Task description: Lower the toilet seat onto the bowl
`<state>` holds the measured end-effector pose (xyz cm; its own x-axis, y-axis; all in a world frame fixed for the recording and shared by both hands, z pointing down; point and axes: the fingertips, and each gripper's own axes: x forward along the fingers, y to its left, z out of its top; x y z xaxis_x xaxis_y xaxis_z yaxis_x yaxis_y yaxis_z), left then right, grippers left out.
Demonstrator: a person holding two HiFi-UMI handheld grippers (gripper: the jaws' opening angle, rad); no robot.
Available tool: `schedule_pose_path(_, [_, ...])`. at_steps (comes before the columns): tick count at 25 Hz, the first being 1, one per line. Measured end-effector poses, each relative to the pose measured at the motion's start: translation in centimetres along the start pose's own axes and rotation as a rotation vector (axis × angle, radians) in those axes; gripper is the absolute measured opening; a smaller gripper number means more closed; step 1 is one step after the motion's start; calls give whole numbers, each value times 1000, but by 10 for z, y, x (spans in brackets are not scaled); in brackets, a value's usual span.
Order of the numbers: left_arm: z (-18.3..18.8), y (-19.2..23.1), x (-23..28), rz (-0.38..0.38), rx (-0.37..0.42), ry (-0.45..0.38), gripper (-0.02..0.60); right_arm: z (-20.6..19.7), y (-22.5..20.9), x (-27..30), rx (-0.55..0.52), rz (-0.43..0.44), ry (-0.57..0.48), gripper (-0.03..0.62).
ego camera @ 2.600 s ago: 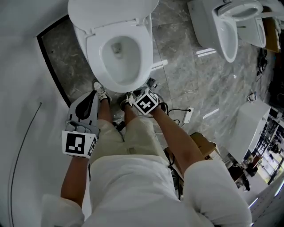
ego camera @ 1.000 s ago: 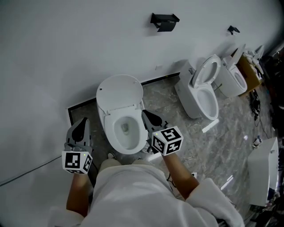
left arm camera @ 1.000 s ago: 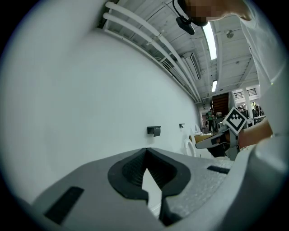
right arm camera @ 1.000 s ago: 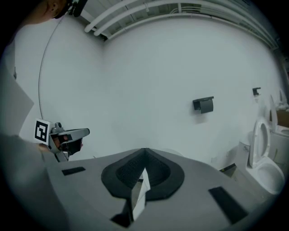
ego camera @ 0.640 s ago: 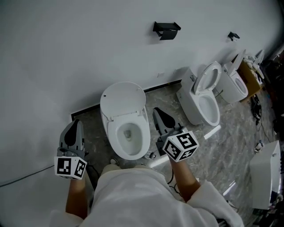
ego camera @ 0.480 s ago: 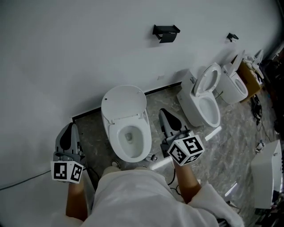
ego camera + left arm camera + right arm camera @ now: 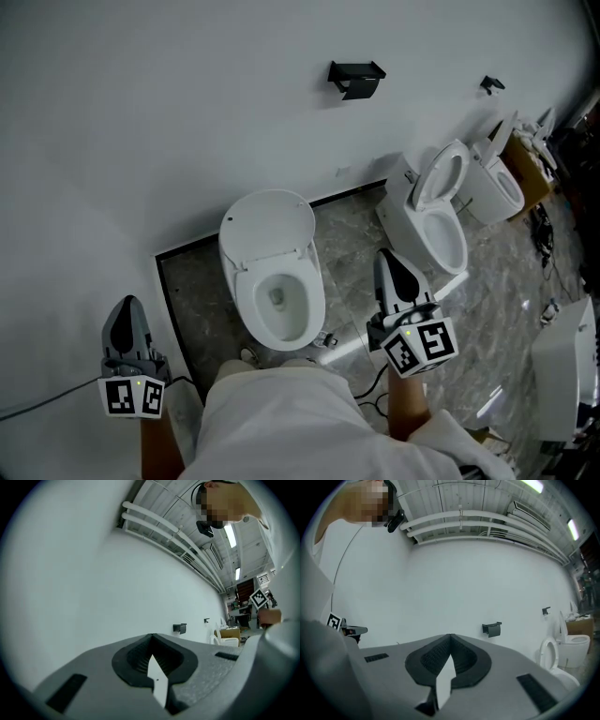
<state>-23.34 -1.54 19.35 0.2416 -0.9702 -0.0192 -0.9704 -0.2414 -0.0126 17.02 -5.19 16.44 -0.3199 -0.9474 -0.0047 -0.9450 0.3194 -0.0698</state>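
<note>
Centre, against the wall (image 7: 141,112): toilet seat (image 7: 244,300) down on its bowl (image 7: 278,302), lid (image 7: 267,228) up behind. To the right, second toilet (image 7: 441,236), then third toilet (image 7: 497,183). On the wall above, paper holder (image 7: 354,77). Left tongs (image 7: 127,305) left of the bowl; right tongs (image 7: 386,256) between bowl and second toilet.

The near toilet (image 7: 278,314) stands against the white wall, its seat (image 7: 244,300) flat on the bowl and its lid (image 7: 267,228) upright. Well to the left of the toilet hangs the left claw (image 7: 127,309), jaws together and empty. Nearer on the toilet's right is the right claw (image 7: 385,262), likewise closed. Farther right of the toilet stand a second toilet (image 7: 436,225) and a third toilet (image 7: 495,183). A black holder (image 7: 354,77) is on the wall above.
</note>
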Motion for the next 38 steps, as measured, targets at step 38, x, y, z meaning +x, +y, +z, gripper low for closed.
schedule_pose_path(38, [-32,-3,30,-91,1,29,5,-38,51,49,-95,52,111,-3])
